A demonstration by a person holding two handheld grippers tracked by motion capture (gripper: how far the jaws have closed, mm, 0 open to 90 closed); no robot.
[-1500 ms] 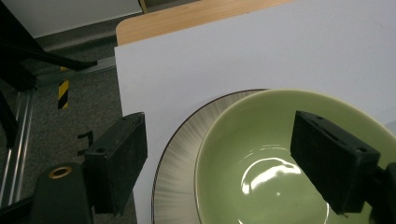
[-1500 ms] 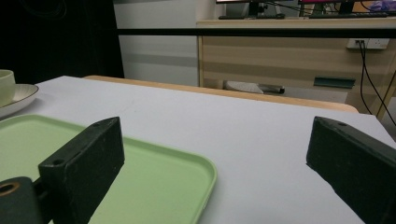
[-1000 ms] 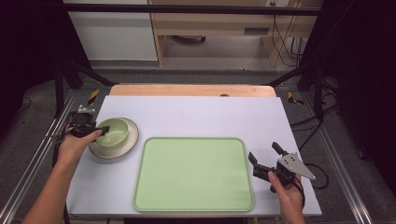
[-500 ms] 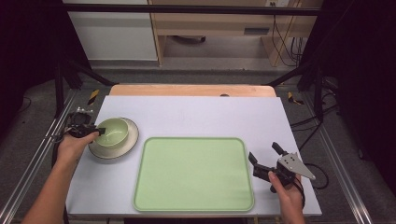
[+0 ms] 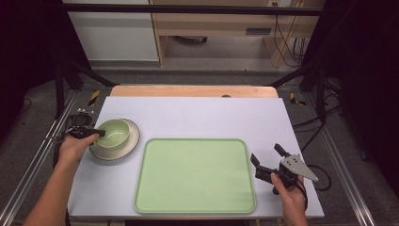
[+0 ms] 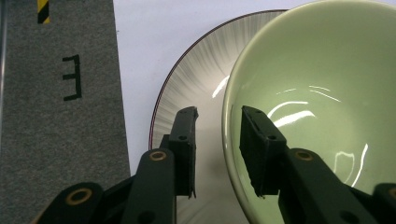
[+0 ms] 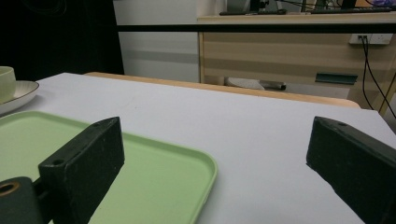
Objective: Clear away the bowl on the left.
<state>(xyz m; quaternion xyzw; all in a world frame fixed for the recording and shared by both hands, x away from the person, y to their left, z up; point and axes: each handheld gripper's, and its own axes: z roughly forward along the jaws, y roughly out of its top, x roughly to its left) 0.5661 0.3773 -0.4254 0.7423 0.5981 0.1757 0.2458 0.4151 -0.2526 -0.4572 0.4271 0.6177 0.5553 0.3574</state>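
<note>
Over the last second the left gripper (image 6: 217,149) has slid onto the rim of the glossy pale green ceramic bowl (image 5: 113,133), one jaw now inside and one outside, a small gap left on each side. The bowl sits on a cream ribbed saucer (image 5: 131,145) at the table's left. A lift looks imminent. The right gripper (image 5: 269,161) waits wide open, right of the light green plastic tray (image 5: 195,175).

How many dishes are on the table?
3: a green bowl sitting on a plate at the table's left, and a green tray lying empty at the front centre. None looks hidden.
</note>
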